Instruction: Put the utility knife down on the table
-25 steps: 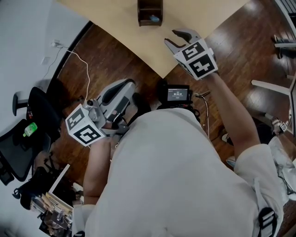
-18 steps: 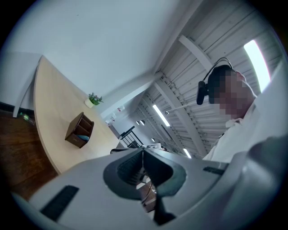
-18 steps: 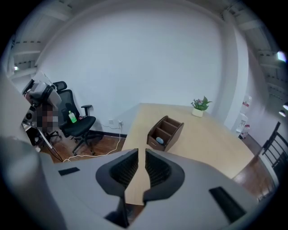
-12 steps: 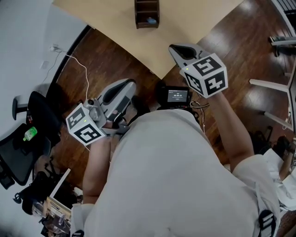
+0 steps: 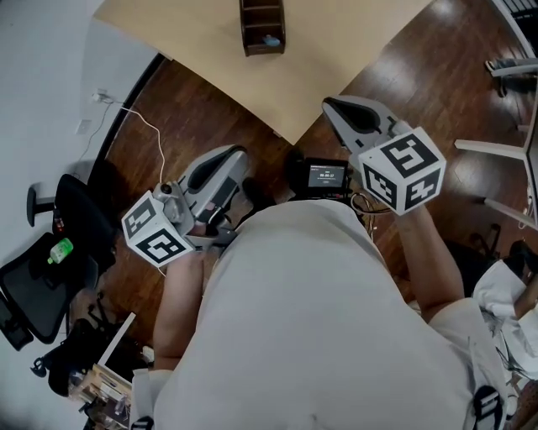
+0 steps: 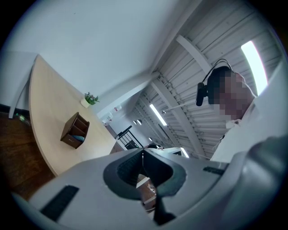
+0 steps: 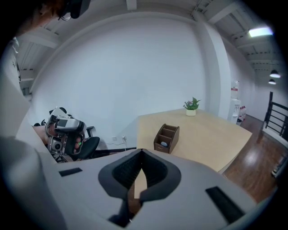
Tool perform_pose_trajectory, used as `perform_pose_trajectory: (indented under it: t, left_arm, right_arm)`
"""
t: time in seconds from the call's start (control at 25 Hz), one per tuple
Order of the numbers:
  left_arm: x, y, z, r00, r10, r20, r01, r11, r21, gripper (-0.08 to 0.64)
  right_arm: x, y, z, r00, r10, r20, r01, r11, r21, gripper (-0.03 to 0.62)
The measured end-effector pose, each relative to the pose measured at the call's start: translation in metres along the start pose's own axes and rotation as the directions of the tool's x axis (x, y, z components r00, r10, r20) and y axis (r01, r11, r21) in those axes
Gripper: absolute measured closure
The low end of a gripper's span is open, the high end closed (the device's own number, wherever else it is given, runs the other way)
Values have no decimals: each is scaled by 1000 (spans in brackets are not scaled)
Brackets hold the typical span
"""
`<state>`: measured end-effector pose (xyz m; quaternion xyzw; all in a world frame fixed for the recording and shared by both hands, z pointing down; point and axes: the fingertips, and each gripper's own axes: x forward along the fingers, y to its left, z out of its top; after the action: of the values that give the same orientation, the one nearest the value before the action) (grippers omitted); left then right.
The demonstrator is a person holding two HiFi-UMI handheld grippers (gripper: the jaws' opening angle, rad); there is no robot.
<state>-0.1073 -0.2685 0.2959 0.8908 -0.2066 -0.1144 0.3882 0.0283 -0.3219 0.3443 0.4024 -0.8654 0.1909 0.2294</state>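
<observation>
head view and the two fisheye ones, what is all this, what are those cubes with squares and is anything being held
There is no robot here. A person wears a camera on the head that looks steeply down at their own body and arms. Each hand carries a two-jaw gripper, and the marker cube is part of it. The other two pictures come from a camera on each gripper, looking along its jaws. The left gripper and right gripper both have their jaws together with nothing between them. Ahead is a pale table with a brown organizer and a small plant on it. No knife shows in any picture.
</observation>
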Motion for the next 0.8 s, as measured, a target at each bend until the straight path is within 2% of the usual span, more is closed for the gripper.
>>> perform_pose_trajectory:
  t: [0.56, 0.8]
  left_arm:
    - [3, -8, -2, 999, -30, -37, 30, 1000, 9, 557]
    - [3, -6, -3, 998, -43, -48, 44, 999, 18, 557]
  right_arm:
    - [-54, 4, 4, 997, -65, 47, 63, 997, 49, 591]
    - [-60, 9, 12, 992, -94, 87, 93, 996, 15, 591]
